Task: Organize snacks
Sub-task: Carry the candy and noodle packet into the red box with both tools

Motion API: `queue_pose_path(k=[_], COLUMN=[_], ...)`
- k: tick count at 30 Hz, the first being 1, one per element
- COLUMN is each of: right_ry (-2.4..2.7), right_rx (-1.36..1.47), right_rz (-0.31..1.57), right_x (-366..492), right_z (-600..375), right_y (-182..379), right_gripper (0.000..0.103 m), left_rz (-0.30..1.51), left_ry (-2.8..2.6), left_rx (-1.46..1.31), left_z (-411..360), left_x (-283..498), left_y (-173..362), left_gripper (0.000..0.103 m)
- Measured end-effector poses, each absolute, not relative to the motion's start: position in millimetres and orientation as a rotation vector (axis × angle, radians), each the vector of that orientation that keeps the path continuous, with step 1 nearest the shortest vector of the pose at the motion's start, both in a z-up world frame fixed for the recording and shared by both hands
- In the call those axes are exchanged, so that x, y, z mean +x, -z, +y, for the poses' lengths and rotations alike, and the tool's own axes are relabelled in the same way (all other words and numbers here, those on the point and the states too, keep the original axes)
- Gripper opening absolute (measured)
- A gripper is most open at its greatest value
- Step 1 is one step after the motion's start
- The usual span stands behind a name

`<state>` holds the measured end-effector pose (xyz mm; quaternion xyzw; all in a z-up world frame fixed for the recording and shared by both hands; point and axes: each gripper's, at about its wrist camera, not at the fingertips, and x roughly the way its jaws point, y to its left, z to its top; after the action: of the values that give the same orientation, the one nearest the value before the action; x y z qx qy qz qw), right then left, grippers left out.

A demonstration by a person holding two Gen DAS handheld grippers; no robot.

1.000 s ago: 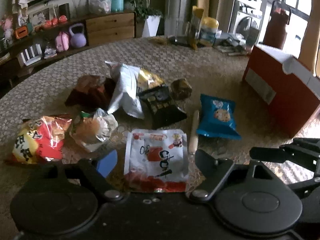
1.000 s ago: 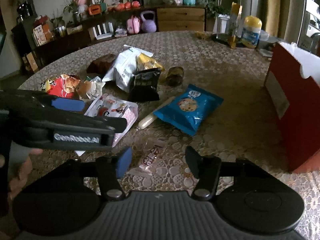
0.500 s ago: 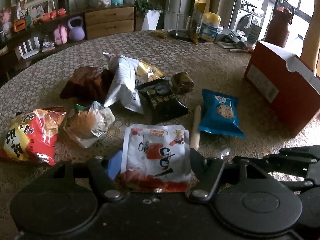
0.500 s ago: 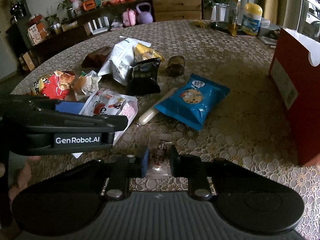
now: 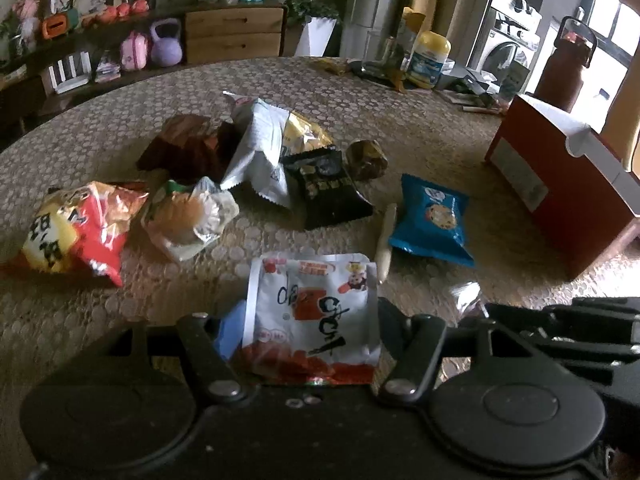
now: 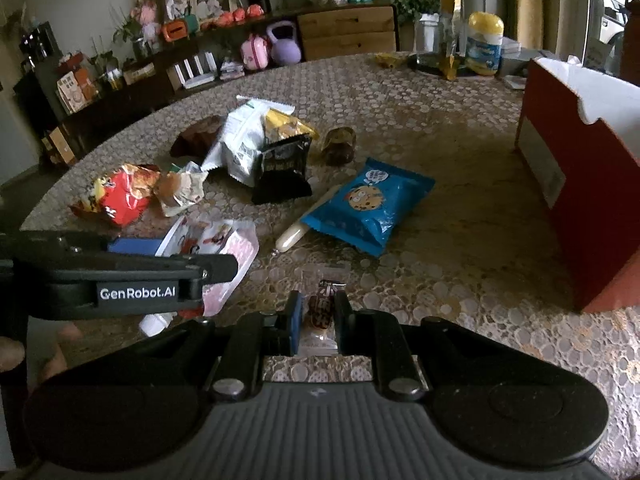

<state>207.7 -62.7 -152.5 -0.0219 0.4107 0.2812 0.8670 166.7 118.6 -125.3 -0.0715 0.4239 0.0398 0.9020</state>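
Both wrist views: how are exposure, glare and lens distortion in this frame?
Left wrist view: the window at top right is blown out, the table bows from fisheye distortion, and the white and red packet is sharp. Right wrist view: dim and evenly lit; glare on the blue cookie pack, dark vignetted corners.

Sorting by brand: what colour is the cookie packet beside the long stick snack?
Blue, with a cookie picture: the cookie packet shows best in the right wrist view.

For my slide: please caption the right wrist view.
Right claw closing on a small candy, blue cookie packet beyond.
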Motion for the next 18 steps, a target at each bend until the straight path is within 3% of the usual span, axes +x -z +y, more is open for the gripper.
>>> queue_pose_path(k=[18], right_ry=[-0.612], right_rx=[-0.022], right_rz=[0.741], right_x=[177], right_z=[-124], right_y=[85], right_gripper=[0.016], left_rz=[0.751], left_ry=[0.008], left_rx=[-0.142], left_z=[65], left_x=[132], left_y=[54], left_gripper=[0.066])
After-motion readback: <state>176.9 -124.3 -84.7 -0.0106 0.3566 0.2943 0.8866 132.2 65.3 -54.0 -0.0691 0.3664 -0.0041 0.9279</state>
